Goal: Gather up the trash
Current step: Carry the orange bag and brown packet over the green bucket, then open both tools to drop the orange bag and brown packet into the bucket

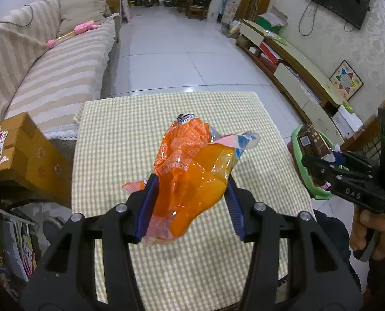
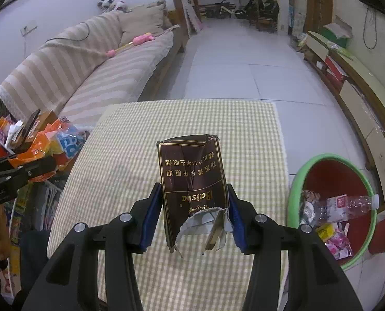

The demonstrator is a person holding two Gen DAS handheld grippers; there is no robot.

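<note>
The left gripper is clamped on a crumpled orange plastic snack wrapper: translucent orange film with a white grid print, a silvery torn top and a pale pink-and-blue flap sticking out toward 2 o'clock. Both blue pads press its lower half. The wrapper's long axis runs from the jaws up toward 12 o'clock, leaning slightly right, torn end farthest from the camera. It hangs above the yellow-green checked tablecloth, not touching it.

The right gripper is closed on a flattened dark brown cigarette pack with gold lettering and a gold border, seen upside down. Its near end is ripped open, showing silver-white lining; its far end is dented. The blue pads squeeze its two long edges. The pack stands roughly upright in the view, long axis pointing to 12 o'clock, torn end toward the camera, held over the same tablecloth.

Both grippers tilt steeply downward over the table. In the left view, the right gripper sits at 3 o'clock, held by a bare hand on its grip.

A green-rimmed red bin stands on the floor at 4 o'clock of the pack, off the table's right edge, holding a clear plastic bottle and scraps of packaging.
</note>
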